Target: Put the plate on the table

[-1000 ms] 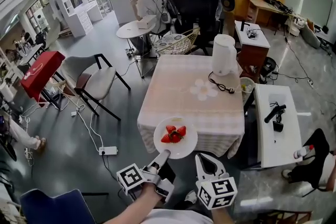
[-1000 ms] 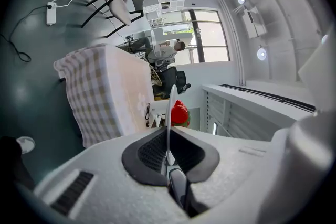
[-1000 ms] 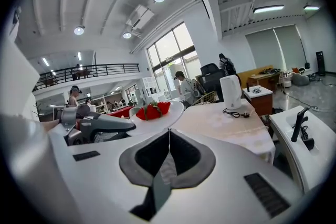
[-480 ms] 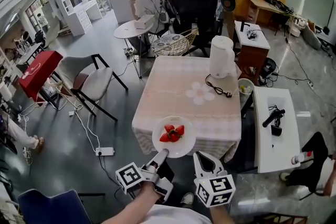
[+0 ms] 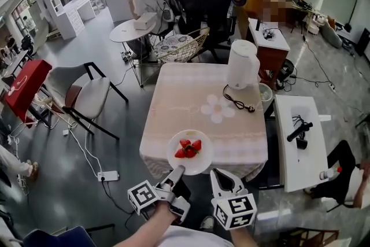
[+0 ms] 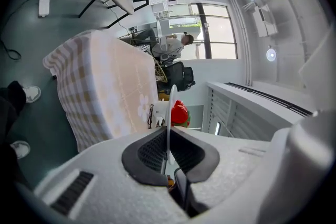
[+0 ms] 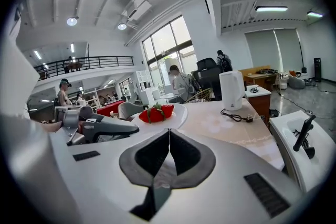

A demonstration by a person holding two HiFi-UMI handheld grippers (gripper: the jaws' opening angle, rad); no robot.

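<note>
The left hand-held gripper is clamped on the near rim of the plate, which carries strawberries over the near edge of the counter. Whether the plate touches the cloth is unclear. Just right of it, the right hand-held gripper has its jaws together, empty. The left gripper view shows the plate only edge-on.
</note>
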